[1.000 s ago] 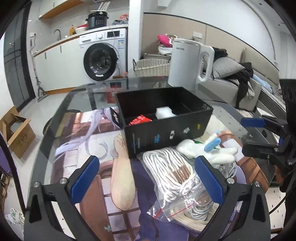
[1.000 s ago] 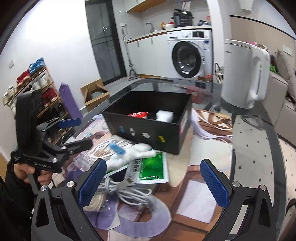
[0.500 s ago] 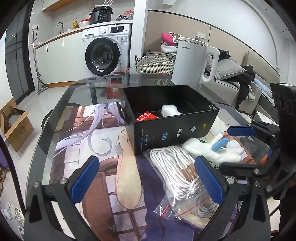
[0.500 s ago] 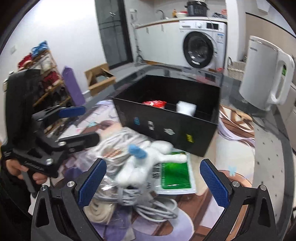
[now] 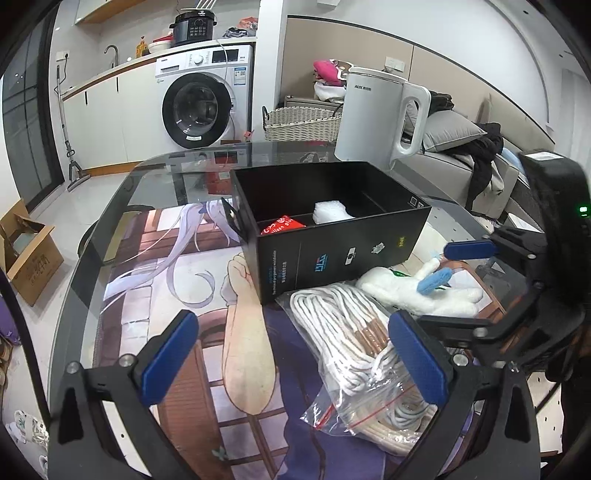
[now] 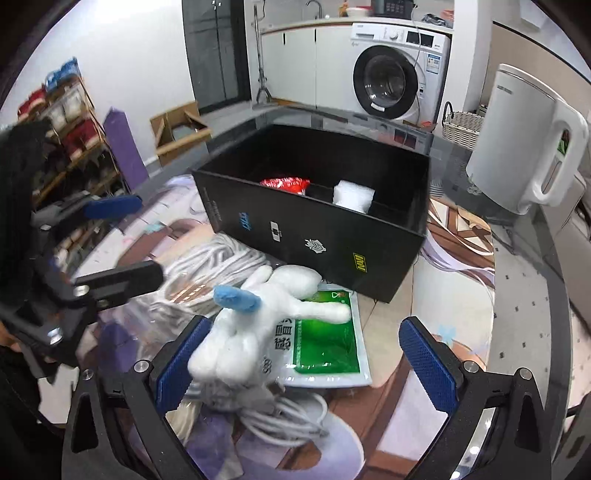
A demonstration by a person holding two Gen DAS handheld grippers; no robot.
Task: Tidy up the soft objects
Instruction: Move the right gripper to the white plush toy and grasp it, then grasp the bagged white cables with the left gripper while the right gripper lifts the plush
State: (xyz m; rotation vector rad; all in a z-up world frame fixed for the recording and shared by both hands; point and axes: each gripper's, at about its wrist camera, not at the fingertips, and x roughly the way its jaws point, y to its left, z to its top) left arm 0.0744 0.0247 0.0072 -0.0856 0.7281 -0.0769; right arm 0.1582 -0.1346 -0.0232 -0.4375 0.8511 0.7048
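Half-hidden green sachet (image 6: 325,343) under white plush toy (image 6: 258,317)

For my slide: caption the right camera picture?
Open right gripper nears a white plush toy lying before the black box.

I see a white kettle (image 5: 380,118) standing on the glass table (image 5: 110,206) behind the box. Washing machine (image 5: 207,105) sits against the far wall, black cooker (image 5: 192,27) on top of it. Wicker basket (image 5: 301,123) on the floor beside it, cardboard box (image 5: 27,251) far left. Shoe rack (image 6: 66,122) visible from my right camera.
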